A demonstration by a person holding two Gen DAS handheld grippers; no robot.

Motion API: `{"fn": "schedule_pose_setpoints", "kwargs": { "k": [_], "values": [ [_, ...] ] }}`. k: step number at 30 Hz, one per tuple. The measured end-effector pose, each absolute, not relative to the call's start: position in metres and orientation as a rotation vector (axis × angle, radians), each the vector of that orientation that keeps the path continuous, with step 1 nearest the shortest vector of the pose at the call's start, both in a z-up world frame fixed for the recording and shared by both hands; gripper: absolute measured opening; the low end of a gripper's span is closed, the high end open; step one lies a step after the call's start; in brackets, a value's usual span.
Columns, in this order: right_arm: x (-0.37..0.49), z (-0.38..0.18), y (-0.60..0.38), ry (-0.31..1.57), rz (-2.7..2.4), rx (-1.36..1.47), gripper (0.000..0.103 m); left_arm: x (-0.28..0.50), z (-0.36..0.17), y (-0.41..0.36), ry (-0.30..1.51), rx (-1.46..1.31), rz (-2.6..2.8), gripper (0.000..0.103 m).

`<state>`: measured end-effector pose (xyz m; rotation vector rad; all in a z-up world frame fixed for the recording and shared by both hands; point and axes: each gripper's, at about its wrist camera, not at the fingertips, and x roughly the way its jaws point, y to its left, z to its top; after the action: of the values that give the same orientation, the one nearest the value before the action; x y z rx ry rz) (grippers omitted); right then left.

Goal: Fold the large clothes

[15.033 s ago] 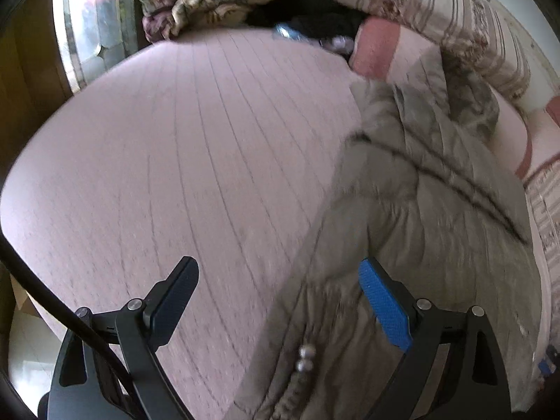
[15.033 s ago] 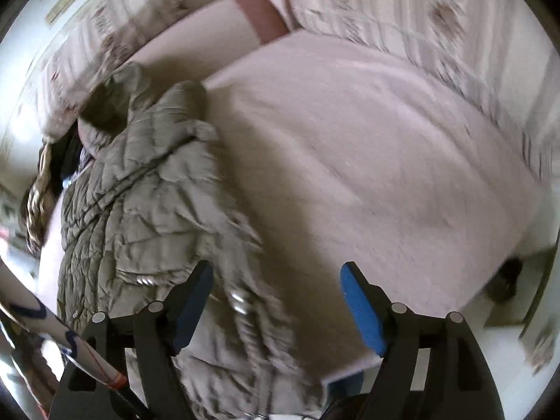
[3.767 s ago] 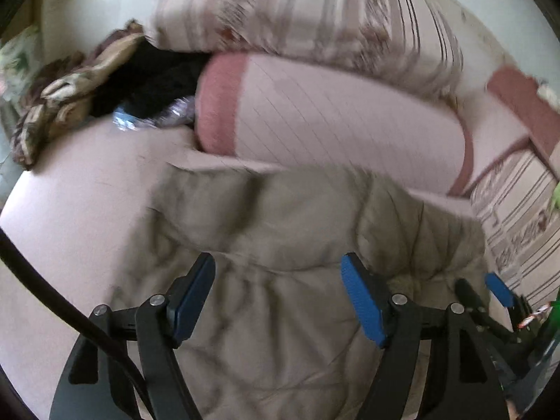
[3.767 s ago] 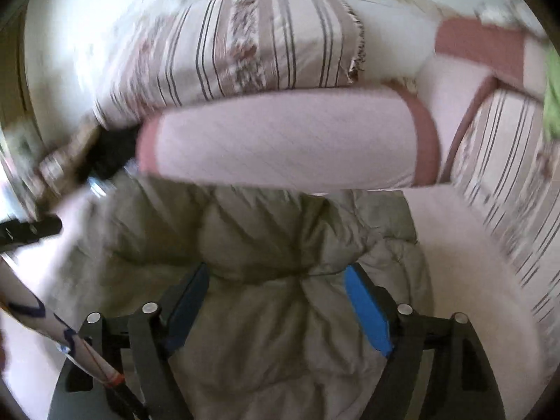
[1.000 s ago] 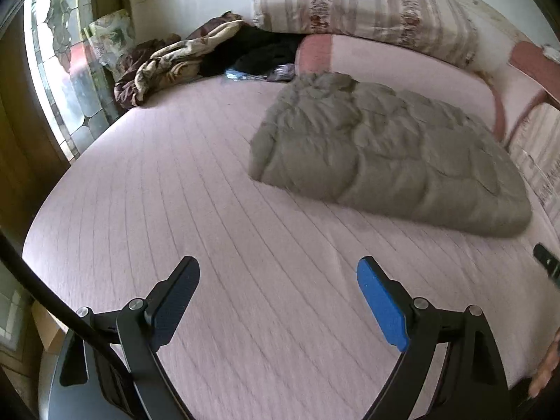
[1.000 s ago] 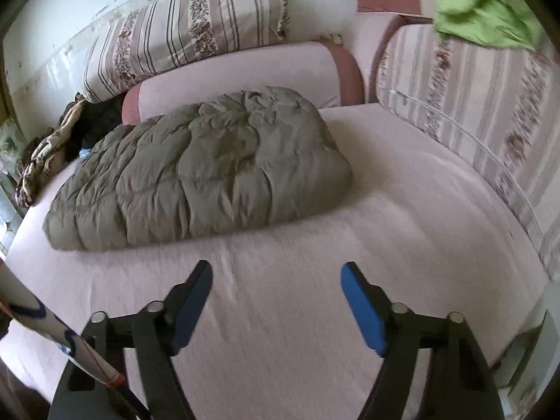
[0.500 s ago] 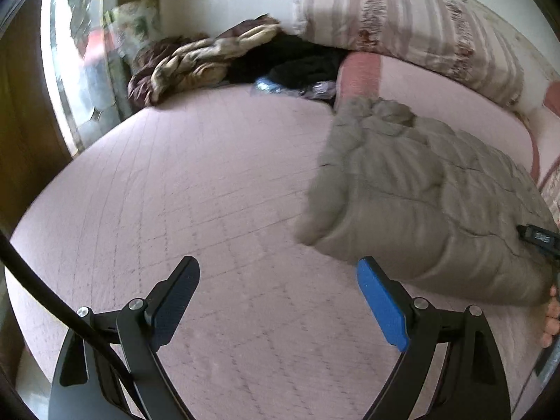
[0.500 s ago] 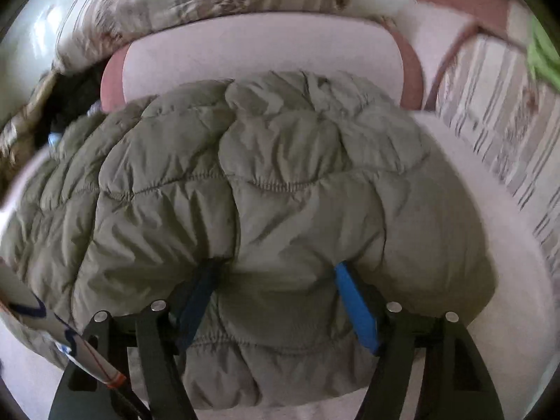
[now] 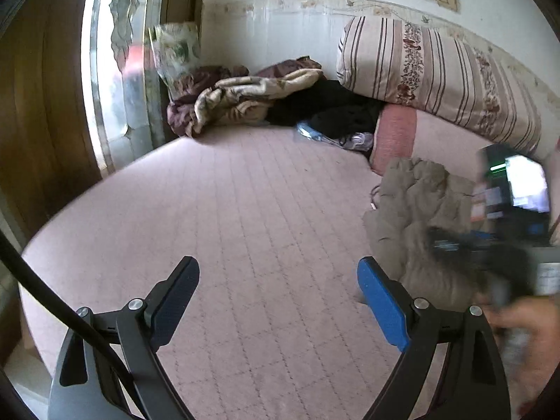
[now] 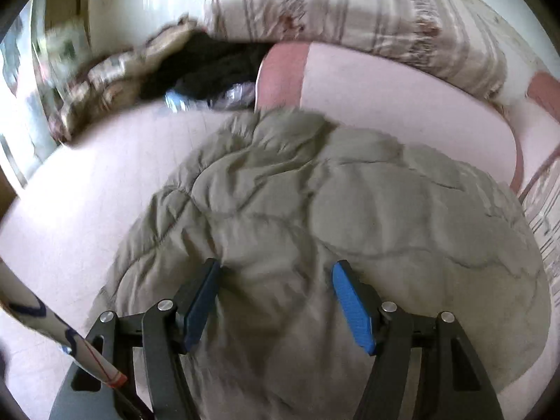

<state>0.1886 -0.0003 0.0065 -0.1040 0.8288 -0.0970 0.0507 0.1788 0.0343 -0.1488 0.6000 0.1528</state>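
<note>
A folded olive puffer jacket [image 10: 350,217] lies on the pink quilted bed [image 10: 87,192], against a pink bolster. My right gripper [image 10: 276,297] is low over the jacket's near edge. Its jaws stand wide, and a bulge of padding rises between the blue pads [image 10: 353,308] without being squeezed. My left gripper [image 9: 278,290] hangs open over bare bed [image 9: 245,210], nothing between its fingers. In the left wrist view the jacket [image 9: 413,210] sits at the right. The right gripper's housing [image 9: 514,210] is blurred over it, with a hand [image 9: 518,325] below.
Striped bolsters [image 9: 437,70] and a pink one [image 9: 395,133] line the back of the bed. A heap of blankets and dark clothes [image 9: 262,98] fills the far corner by a window [image 9: 122,70]. A striped stick [image 10: 52,325] crosses the right wrist view's lower left.
The right gripper went from above bare bed down onto the jacket, then shifted left along it. The left view swung left, so the jacket slid to its right edge and the right hand came in.
</note>
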Motion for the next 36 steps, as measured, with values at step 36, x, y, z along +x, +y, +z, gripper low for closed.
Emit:
{"fn": "schedule_pose_setpoints", "kwargs": {
  "k": [36],
  "values": [
    [0.000, 0.049, -0.290, 0.798, -0.546, 0.136, 0.082, 0.028, 0.029, 0.116, 0.577, -0.039, -0.055, 0.099]
  ]
}}
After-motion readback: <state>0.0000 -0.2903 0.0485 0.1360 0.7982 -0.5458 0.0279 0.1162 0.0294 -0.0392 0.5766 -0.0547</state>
